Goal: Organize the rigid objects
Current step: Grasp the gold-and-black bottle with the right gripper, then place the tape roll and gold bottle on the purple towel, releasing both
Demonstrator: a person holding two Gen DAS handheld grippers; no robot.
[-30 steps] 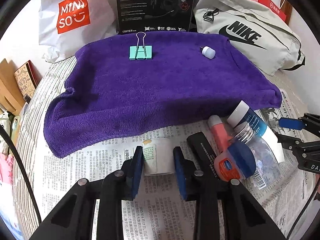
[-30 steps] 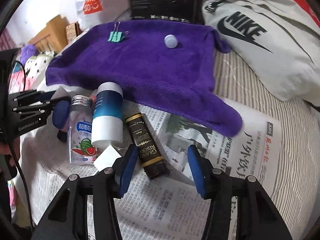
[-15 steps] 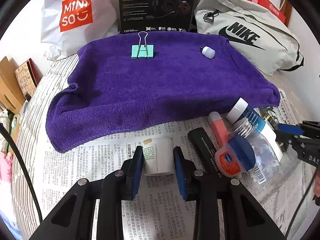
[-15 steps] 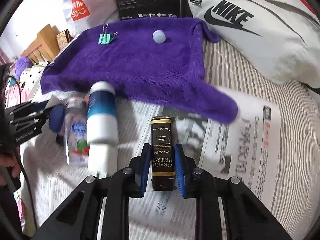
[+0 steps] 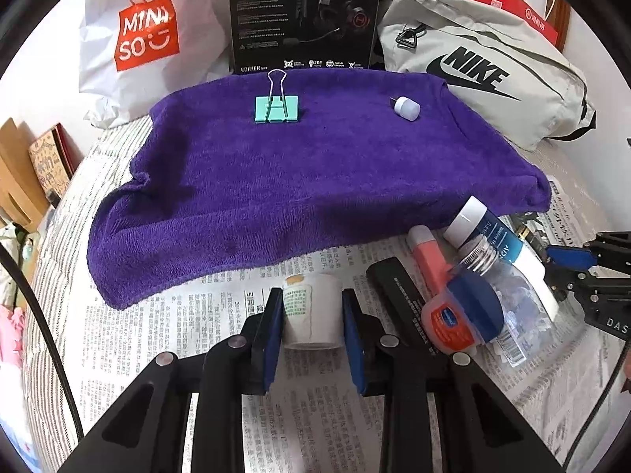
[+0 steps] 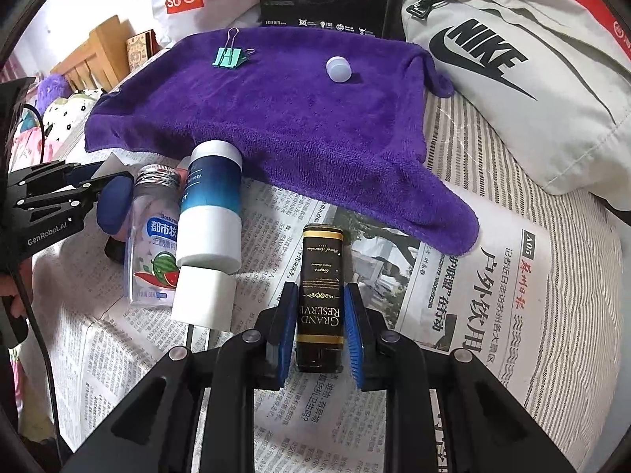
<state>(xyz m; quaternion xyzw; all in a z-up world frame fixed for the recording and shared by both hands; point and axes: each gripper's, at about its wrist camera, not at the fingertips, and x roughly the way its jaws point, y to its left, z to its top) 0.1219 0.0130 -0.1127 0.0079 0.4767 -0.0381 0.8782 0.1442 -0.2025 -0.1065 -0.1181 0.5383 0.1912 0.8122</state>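
Note:
My left gripper [image 5: 312, 317] is shut on a small white bottle [image 5: 311, 311] with a green label, just above the newspaper. My right gripper [image 6: 320, 325] is shut on a black Grand Reserve box [image 6: 320, 295] with gold print, and it also shows in the left wrist view [image 5: 591, 272] at the right edge. A purple towel [image 5: 315, 169] lies ahead with a teal binder clip [image 5: 276, 107] and a small white cap [image 5: 406, 107] on it. The towel [image 6: 276, 118], clip [image 6: 228, 57] and cap [image 6: 338, 69] also show in the right wrist view.
On the newspaper [image 5: 221, 327] lie a blue-lidded jar [image 5: 461, 315], a clear bottle [image 6: 154, 232], a blue and white tube [image 6: 211, 216], a pink tube [image 5: 428, 256] and a black bar [image 5: 398, 295]. Behind the towel stand a black box [image 5: 305, 15], a Miniso bag [image 5: 146, 35] and a Nike bag [image 5: 481, 71].
My right gripper moved onto the black box and closed on it, then lifted it slightly. My left gripper stayed shut on the white bottle and edged forward.

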